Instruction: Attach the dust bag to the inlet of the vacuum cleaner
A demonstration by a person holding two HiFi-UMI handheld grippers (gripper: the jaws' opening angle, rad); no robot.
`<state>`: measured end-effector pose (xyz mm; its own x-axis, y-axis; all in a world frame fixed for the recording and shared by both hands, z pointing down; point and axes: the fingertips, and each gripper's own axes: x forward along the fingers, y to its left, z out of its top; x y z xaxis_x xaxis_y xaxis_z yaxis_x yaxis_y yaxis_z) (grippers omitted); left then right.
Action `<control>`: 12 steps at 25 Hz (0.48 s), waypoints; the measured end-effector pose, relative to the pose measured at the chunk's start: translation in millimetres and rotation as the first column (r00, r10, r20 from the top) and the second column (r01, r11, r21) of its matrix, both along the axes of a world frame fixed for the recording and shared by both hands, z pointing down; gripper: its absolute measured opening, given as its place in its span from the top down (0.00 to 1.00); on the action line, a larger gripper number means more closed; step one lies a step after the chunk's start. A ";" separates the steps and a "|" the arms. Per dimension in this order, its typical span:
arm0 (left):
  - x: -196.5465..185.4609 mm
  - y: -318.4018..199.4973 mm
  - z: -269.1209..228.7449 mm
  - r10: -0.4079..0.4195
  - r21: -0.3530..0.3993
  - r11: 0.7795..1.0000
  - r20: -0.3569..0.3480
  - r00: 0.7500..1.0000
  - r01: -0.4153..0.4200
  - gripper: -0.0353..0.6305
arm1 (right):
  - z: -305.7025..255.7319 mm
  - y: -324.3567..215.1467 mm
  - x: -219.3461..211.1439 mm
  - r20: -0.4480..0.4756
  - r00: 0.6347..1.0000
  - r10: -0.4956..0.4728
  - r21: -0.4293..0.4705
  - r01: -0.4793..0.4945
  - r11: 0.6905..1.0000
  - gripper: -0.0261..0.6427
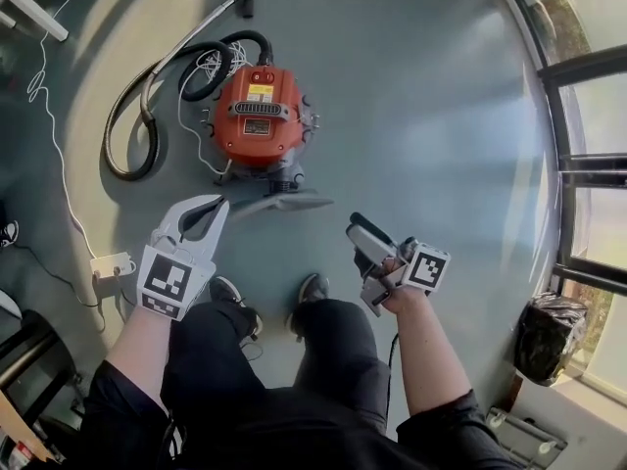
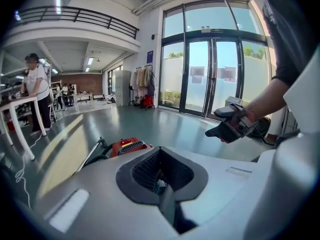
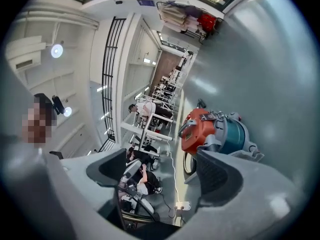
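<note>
The vacuum cleaner [image 1: 257,120] is seen untouched, with the left gripper [image 1: 212,210] closed empty and the right gripper [image 1: 361,229] parted empty near it; attachment is judged unstarted.

Lab hall, worktables [image 2: 14,103], mezzanine railing [image 2: 75,15], glass doors [image 2: 210,76]

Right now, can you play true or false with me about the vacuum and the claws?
1. The vacuum cleaner has an orange top. True.
2. It stands on a table. False: it sits on the floor.
3. The right claw grips the black hose. False: that claw is open and empty, and the hose lies looped on the floor beside the vacuum cleaner.
4. The left claw is not touching the vacuum cleaner. True.
</note>
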<state>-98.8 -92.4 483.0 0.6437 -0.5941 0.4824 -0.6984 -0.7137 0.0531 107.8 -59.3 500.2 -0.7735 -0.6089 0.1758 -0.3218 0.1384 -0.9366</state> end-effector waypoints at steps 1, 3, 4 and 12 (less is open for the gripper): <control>-2.1 7.7 -11.5 -0.011 -0.015 1.000 -0.010 1.000 0.011 0.92 | -11.8 3.8 -3.1 -0.008 1.000 -0.005 -0.005 0.005 1.000 0.32; -5.4 21.7 -35.1 -0.030 -0.043 0.999 -0.027 0.999 0.029 0.92 | -34.2 9.8 -8.9 -0.021 1.000 -0.013 -0.017 0.012 1.000 0.32; -6.5 28.4 -47.6 -0.039 -0.057 0.998 -0.036 0.999 0.037 0.92 | -45.5 12.5 -11.8 -0.024 1.000 -0.014 -0.024 0.013 1.000 0.32; 1.1 86.4 -164.6 -0.088 -0.134 0.988 -0.069 0.994 0.078 0.92 | -149.0 40.6 -21.4 -0.017 0.998 -0.061 -0.006 0.061 0.998 0.32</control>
<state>-97.7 -5.9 318.4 0.6319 -0.5819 0.5119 -0.7456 -0.6368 0.1965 86.4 -18.8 351.2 -0.8062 -0.5595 0.1925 -0.3292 0.1537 -0.9317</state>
